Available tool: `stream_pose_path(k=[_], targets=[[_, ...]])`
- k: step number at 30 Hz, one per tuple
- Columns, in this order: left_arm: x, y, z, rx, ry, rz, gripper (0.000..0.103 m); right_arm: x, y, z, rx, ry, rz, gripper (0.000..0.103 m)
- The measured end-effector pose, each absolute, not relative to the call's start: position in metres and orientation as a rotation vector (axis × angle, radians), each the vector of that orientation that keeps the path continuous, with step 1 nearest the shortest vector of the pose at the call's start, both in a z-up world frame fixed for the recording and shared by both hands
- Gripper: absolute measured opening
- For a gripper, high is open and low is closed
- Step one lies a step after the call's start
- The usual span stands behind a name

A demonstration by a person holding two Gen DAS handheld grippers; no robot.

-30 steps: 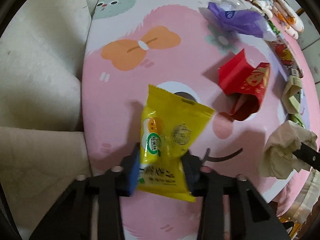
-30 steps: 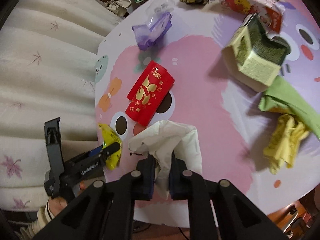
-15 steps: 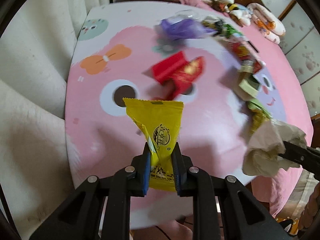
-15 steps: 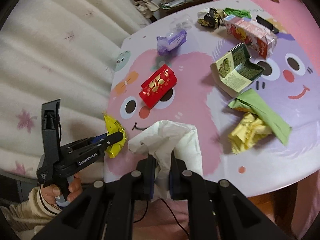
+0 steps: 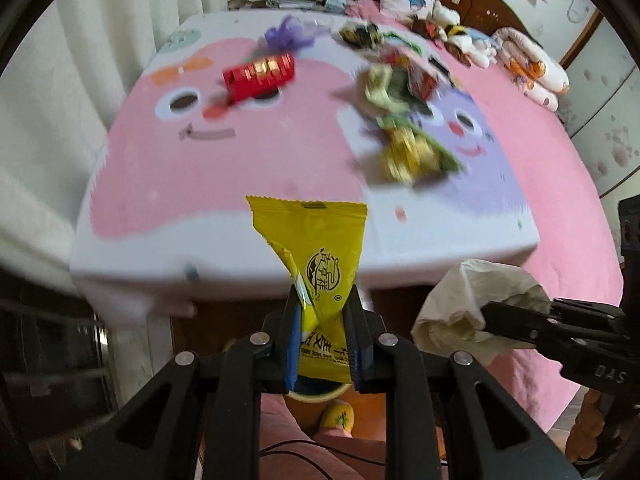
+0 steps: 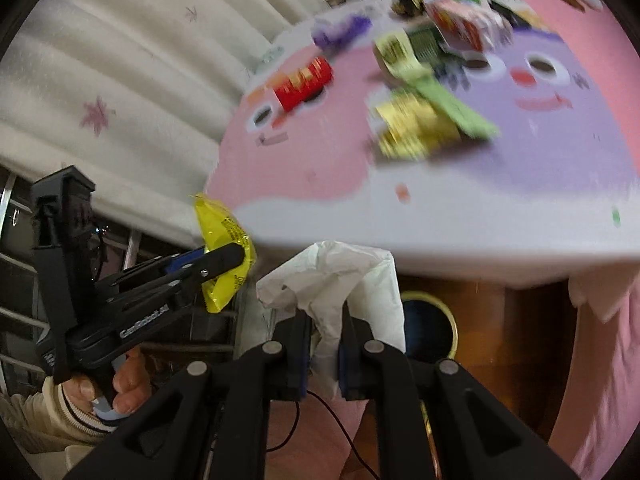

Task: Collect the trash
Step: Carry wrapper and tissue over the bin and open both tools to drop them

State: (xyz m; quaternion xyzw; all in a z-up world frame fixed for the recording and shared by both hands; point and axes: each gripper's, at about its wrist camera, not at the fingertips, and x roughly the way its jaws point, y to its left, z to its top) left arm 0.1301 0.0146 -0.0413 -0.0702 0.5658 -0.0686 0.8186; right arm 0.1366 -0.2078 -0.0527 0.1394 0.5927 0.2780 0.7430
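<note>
Two grippers are both loaded. The left gripper (image 5: 322, 344) has its jaws pressed onto a yellow snack wrapper (image 5: 316, 264), pinching it low down so that most of the packet stands up above the fingertips, its long axis running away from the gripper along the fingers. The right gripper (image 6: 323, 352) is clamped on a crumpled white tissue (image 6: 340, 276), which bunches up and spills over both fingertips.

Both grippers point steeply down and hang just off the near edge of the table (image 5: 224, 184), over the floor rather than over the tabletop. In the right wrist view a round bin (image 6: 432, 324) with a yellow rim and a dark inside shows on the floor, just beyond and slightly right of the right gripper's fingertips, under the table edge. In the left wrist view only a sliver of yellow rim (image 5: 316, 394) peeps out directly beneath the wrapper. The bin seems to lie below and slightly ahead of both loads, and which hand is nearer is hard to say.

The left gripper sits to the left of the right one, a hand (image 6: 120, 384) on its handle. Further out, more trash is left on the table: a red packet (image 5: 260, 76), a purple wrapper (image 5: 286, 36) and a blurred heap of green and yellow packaging (image 5: 408, 148).
</note>
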Motion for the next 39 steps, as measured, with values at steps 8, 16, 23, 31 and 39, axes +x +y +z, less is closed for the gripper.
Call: stream_pose_path(k=[8, 16, 23, 31, 39], targets=[[0.074, -0.014, -0.075, -0.111, 1.319, -0.117, 0.017, 0.097, -0.232, -0.106, 0.374, 1.411, 0.592, 0.010], [0.061, -0.026, -0.136, -0.110, 1.399, -0.106, 0.018, 0.077, -0.227, -0.185, 0.450, 1.497, 0.523, 0.010], [0.071, -0.034, -0.233, -0.107, 1.454, -0.089, 0.020, 0.078, -0.221, -0.290, 0.514, 1.550, 0.411, 0.010], [0.082, -0.032, -0.342, -0.086, 1.485, -0.052, 0.036, 0.078, -0.216, -0.413, 0.562, 1.594, 0.295, 0.013], [0.087, -0.023, -0.384, -0.013, 1.483, -0.047, 0.078, 0.077, -0.215, -0.471, 0.596, 1.611, 0.224, 0.049]])
